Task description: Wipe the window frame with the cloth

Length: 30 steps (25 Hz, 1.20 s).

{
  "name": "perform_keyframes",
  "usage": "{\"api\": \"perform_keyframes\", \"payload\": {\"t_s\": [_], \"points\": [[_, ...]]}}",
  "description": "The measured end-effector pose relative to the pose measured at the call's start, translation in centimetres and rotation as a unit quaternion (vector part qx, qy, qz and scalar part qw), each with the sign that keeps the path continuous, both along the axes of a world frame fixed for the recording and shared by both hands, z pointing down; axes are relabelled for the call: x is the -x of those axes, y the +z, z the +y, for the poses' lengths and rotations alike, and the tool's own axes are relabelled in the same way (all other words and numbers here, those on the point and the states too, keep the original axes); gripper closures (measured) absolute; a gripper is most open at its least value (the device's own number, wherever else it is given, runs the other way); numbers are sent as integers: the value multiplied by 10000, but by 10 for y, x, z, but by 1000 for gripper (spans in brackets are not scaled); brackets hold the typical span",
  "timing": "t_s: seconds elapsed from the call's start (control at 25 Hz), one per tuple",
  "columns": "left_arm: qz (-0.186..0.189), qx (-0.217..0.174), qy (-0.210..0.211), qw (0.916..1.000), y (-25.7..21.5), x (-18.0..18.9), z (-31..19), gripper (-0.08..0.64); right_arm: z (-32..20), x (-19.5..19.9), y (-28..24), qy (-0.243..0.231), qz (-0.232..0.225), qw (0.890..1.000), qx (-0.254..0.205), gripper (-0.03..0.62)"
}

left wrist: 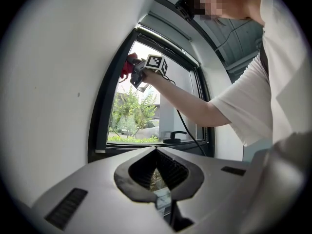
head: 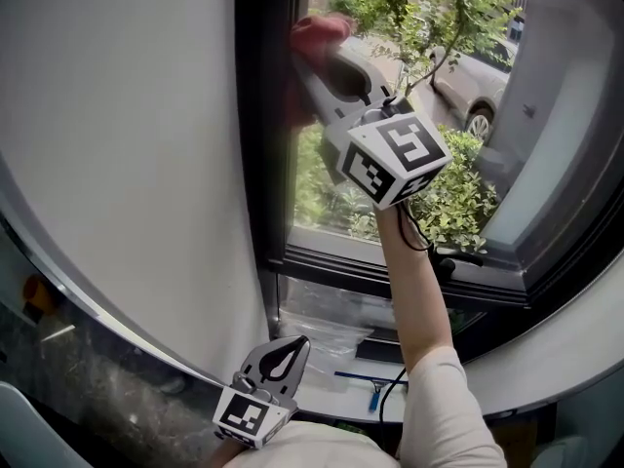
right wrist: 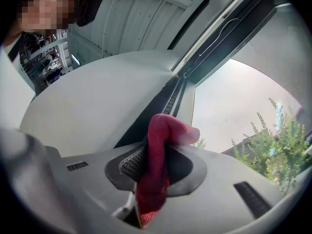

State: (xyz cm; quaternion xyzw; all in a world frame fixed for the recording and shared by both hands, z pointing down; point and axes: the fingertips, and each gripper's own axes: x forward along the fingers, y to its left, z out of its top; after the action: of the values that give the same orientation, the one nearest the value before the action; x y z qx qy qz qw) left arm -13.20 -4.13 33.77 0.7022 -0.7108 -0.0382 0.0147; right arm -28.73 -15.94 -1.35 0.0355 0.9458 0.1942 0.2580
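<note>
My right hand-held gripper (head: 310,58) is clamped on the red cloth (head: 318,31), with my arm stretched way up. The bunched end of the cloth sits right at the inner edge of the dark window frame (head: 261,135), high on its left side. That side runs straight up and down, just left of the jaws, so I reckon the wipe has to go lengthwise along it. My left hand-held gripper (head: 285,357) is closed on nothing, down low by my body and well away from the frame.
</note>
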Motion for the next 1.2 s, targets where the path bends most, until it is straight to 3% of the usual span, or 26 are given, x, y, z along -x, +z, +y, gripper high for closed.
{"api": "perform_keyframes", "payload": {"t_s": [0.32, 0.56, 0.72, 1.2], "points": [[52, 127, 66, 9999, 5, -5, 5, 552, 5, -2, 10, 140, 90, 9999, -42, 497], [-5, 6, 71, 10000, 1, -3, 5, 552, 4, -2, 25, 146, 109, 9998, 115, 497], [47, 175, 78, 9998, 7, -3, 8, 552, 5, -2, 30, 257, 131, 9995, 125, 497], [24, 44, 122, 9999, 0, -6, 11, 551, 4, -2, 49, 310, 359, 9987, 173, 497]]}}
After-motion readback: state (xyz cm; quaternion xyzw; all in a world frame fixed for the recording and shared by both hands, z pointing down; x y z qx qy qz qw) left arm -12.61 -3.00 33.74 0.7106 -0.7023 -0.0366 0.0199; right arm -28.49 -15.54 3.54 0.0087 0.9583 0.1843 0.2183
